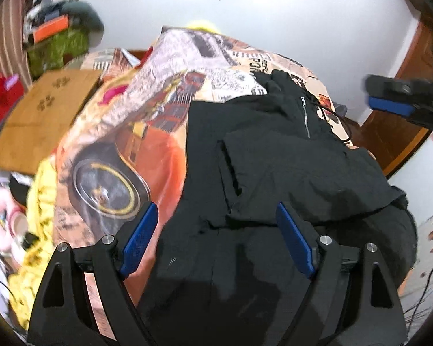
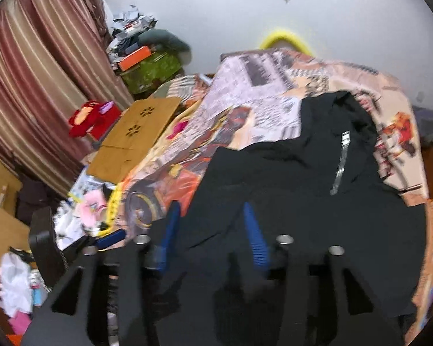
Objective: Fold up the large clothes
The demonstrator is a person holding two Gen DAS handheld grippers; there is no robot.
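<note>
Left claw (image 1: 216, 239) above black jacket (image 1: 274, 158)

Your left gripper (image 1: 216, 242) hangs wide open above a black zip-up jacket (image 1: 288, 167), its blue pads (image 1: 140, 242) clear of the fabric. The jacket lies partly folded on a bedspread (image 1: 158, 121) printed with an orange car, its silver zipper (image 1: 306, 118) showing near the far end. Your right gripper (image 1: 389, 101) enters blurred at the right edge. A wooden board (image 1: 46, 115) lies left of the bed.
</note>
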